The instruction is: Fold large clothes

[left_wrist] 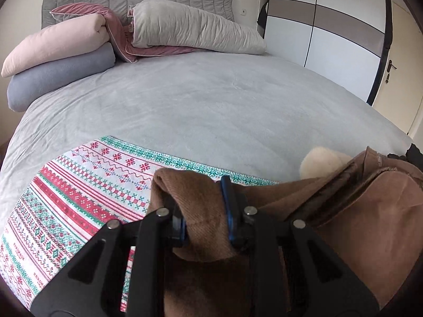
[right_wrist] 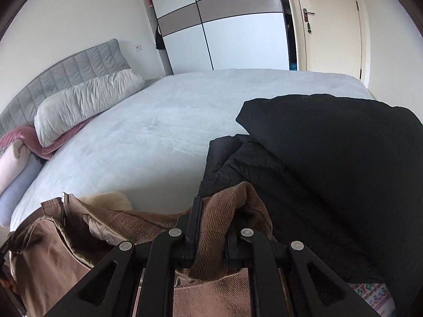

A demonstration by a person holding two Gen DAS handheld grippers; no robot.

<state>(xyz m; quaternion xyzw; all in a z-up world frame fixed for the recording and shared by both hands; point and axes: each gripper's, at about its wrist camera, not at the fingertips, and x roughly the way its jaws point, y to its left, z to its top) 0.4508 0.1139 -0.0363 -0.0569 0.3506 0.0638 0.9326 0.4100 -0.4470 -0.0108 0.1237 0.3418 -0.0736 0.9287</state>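
Observation:
A brown jacket [left_wrist: 357, 211] with a cream fleece lining [left_wrist: 322, 161] hangs between my two grippers over the near edge of the bed. My left gripper [left_wrist: 203, 211] is shut on a bunched fold of the brown fabric. My right gripper [right_wrist: 214, 227] is shut on another edge of the same jacket [right_wrist: 227, 208]; its zipper [right_wrist: 63, 206] and lining show at the left of the right wrist view.
A patterned red, green and white cloth [left_wrist: 79, 192] lies on the grey bed cover [left_wrist: 211, 100]. Black clothes [right_wrist: 330, 153] are piled to the right. Pillows [left_wrist: 190, 26] lie against the headboard. A wardrobe [right_wrist: 224, 26] and a door [right_wrist: 330, 26] stand beyond.

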